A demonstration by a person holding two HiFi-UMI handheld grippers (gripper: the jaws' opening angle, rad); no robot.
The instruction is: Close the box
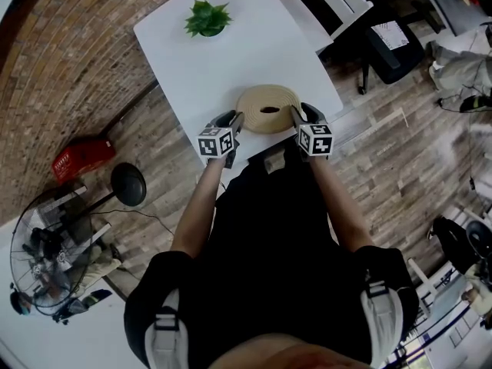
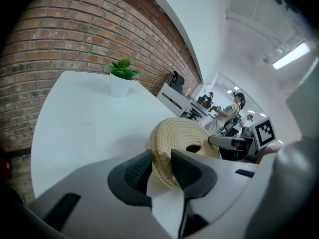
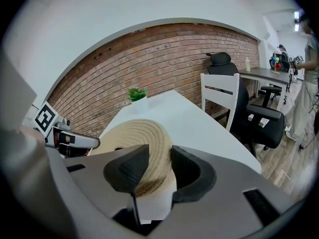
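Note:
A round woven straw box (image 1: 267,108) with a dark hole in the middle of its lid stands near the front edge of the white table (image 1: 231,60). My left gripper (image 1: 237,120) is at its left side and my right gripper (image 1: 294,115) at its right side. In the left gripper view the woven lid's rim (image 2: 182,133) sits between the jaws of the left gripper (image 2: 160,156), and both pads lie against it. In the right gripper view the rim (image 3: 134,136) fills the gap of the right gripper (image 3: 159,151) the same way.
A small potted plant (image 1: 207,18) stands at the table's far end. A white chair (image 1: 330,2) and a black office chair (image 1: 392,44) stand to the right of the table. A red case (image 1: 83,156) and a fan (image 1: 46,260) are on the floor at left. A brick wall (image 2: 75,29) runs behind.

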